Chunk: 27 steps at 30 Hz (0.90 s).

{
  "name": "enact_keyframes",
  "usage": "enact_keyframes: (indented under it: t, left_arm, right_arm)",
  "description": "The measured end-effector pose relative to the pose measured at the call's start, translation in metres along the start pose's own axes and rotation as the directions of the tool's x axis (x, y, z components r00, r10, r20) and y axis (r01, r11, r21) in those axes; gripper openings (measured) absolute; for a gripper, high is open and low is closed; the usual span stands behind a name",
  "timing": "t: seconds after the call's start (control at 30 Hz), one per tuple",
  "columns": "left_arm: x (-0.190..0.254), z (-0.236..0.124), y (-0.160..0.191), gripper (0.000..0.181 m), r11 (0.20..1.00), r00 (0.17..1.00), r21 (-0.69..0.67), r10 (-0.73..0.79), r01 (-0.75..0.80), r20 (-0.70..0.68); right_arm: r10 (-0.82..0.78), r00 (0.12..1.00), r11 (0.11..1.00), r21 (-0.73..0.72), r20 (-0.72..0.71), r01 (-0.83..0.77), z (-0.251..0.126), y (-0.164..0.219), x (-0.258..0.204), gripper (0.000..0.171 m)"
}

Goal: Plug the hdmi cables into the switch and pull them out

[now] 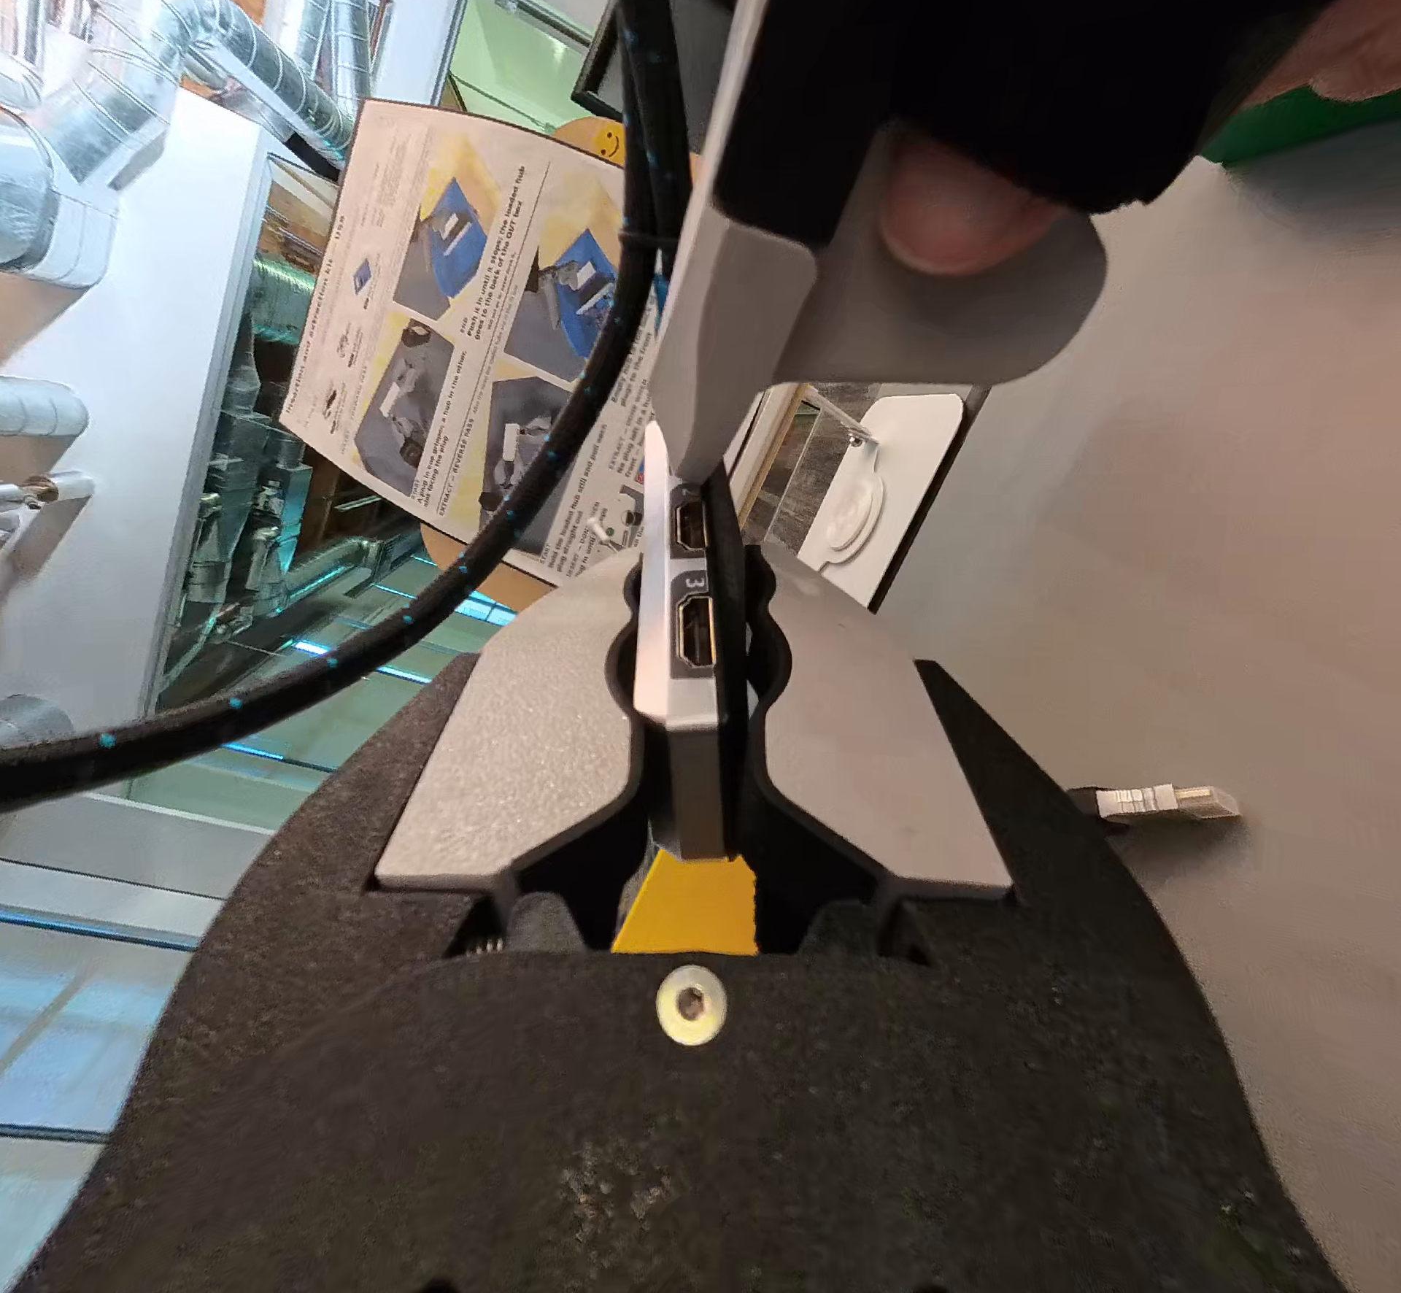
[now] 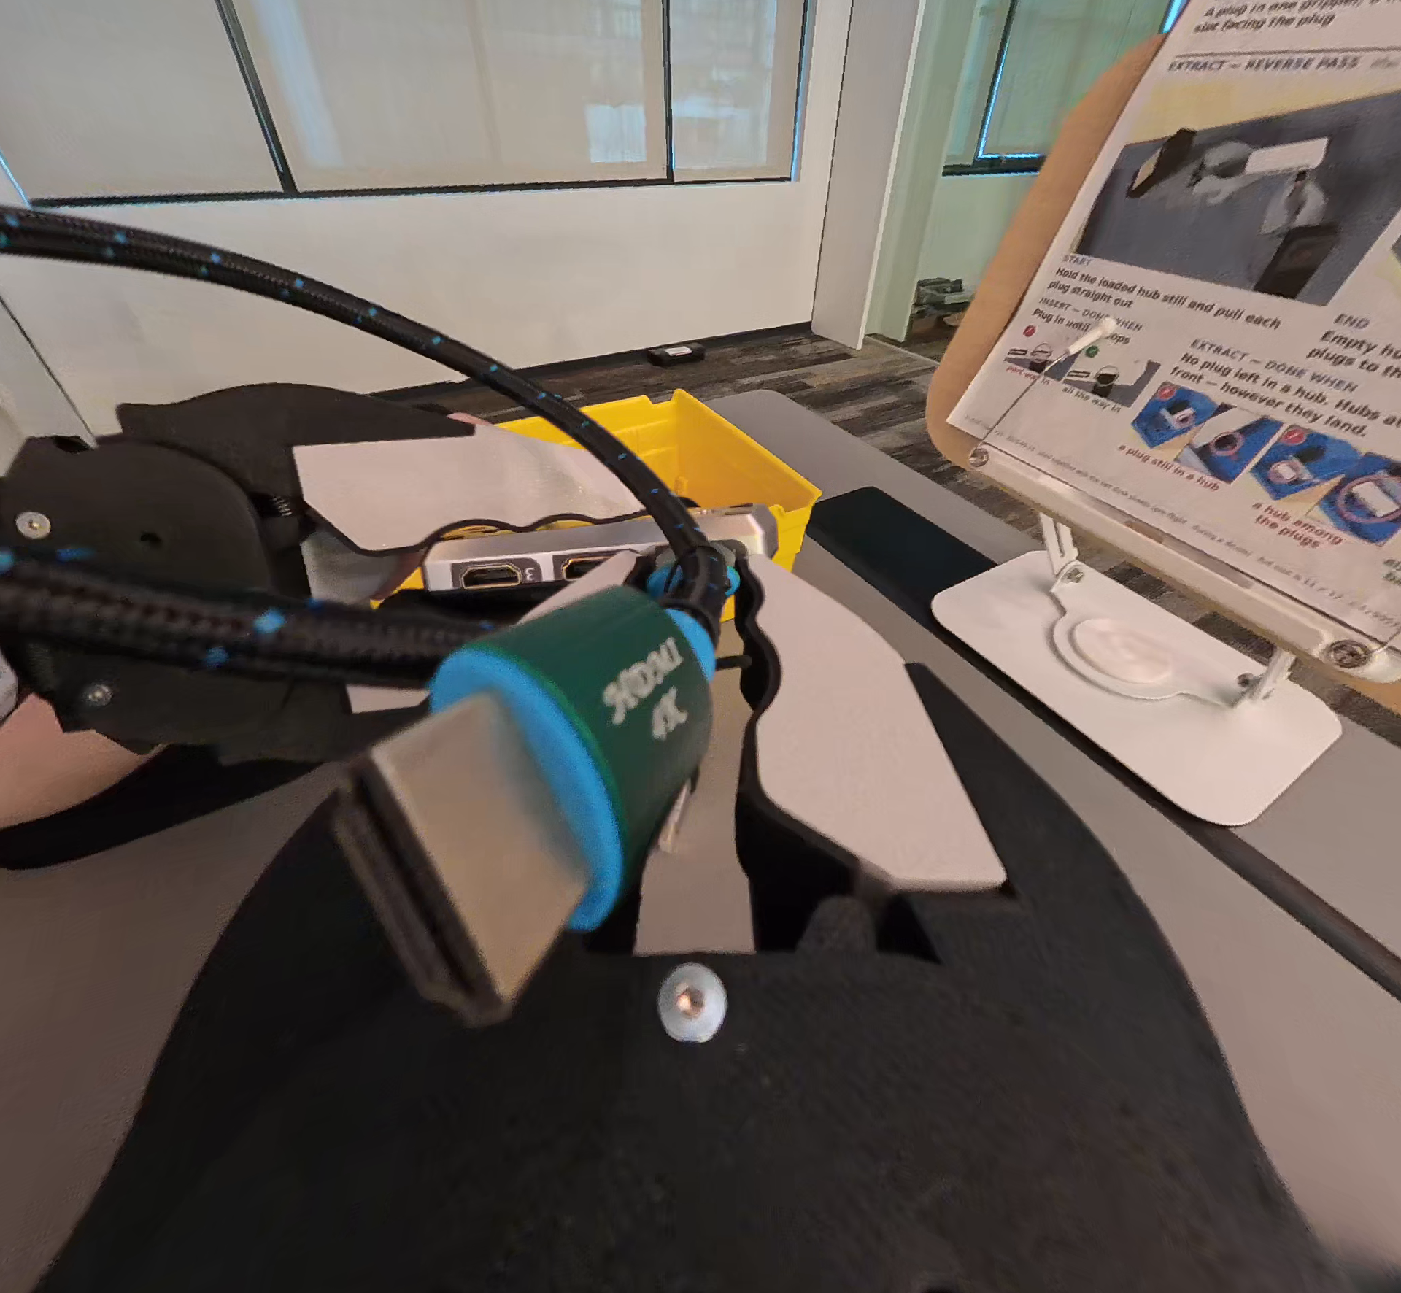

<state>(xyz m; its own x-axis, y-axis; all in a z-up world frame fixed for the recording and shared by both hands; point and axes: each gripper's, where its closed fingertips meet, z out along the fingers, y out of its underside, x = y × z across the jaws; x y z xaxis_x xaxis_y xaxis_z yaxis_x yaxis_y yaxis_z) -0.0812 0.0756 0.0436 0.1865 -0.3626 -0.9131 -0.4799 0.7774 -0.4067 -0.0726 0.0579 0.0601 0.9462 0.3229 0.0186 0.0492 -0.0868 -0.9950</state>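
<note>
Left hand-held gripper [image 1: 694,658] is closed on the switch [image 1: 686,658], a slim silver box held edge-on between the grey fingers [image 1: 515,749], port side facing the camera; two empty ports show, one above the other. The right hand-held gripper [image 1: 686,457] comes in from above, its tip touching the switch's far end by the upper port. A gloved hand [image 1: 1061,44] grips that tool, one bare fingertip on its grey plate. Black braided cable [image 1: 485,559] loops across the left of the view. A loose metal plug [image 1: 1160,802] lies on the grey counter [image 1: 1213,574] to the right. In the right wrist view the right hand-held gripper [image 2: 728,582] is pinched on the braided cable [image 2: 455,354] just behind a green and blue plug [image 2: 576,726]; the plug's metal end points back toward the camera, away from the switch. Fingers look nearly closed, though the plug hides much of the gap. The switch [image 2: 599,551] sits just beyond, held by the left hand-held gripper [image 2: 379,544] at left, ports toward the camera. A yellow bin [image 2: 728,468] stands behind the switch. An instruction sheet [image 2: 1213,271] on a white stand [image 2: 1137,711] is on the counter at right.
</note>
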Motion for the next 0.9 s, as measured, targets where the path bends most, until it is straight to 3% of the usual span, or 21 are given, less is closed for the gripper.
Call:
enact_keyframes:
  t: [0.1, 0.23, 0.33, 0.43, 0.9]
  left_arm:
    - [0.002, 0.000, -0.001, 0.025, 0.998, 0.998, 0.009, 0.055, -0.055, 0.006]
    - [0.000, -0.001, -0.017, 0.041, 0.975, 0.970, 0.080, 0.194, -0.207, 0.147]
    - [0.007, 0.003, -0.011, 0.018, 0.985, 0.984, 0.071, 0.149, -0.156, 0.098]
    - [0.006, 0.004, -0.007, 0.018, 0.988, 0.986, 0.051, 0.140, -0.145, 0.093]
    - [0.005, 0.003, -0.003, 0.025, 0.991, 0.986, 0.007, 0.132, -0.133, 0.100]
  right_arm:
    - [-0.009, 1.000, 1.000, -0.019, 0.005, 0.009, 0.000, 0.003, 0.000, 0.018]
    - [-0.019, 0.997, 0.999, -0.029, 0.075, 0.021, 0.003, 0.005, -0.013, 0.020]
    - [-0.082, 0.996, 0.993, -0.085, 0.035, 0.085, 0.010, 0.018, -0.012, 0.020]
    - [-0.019, 0.999, 0.998, -0.053, 0.051, 0.022, 0.013, 0.017, -0.012, 0.020]
    - [-0.048, 0.999, 0.997, -0.064, 0.021, 0.050, 0.010, 0.014, -0.012, 0.020]
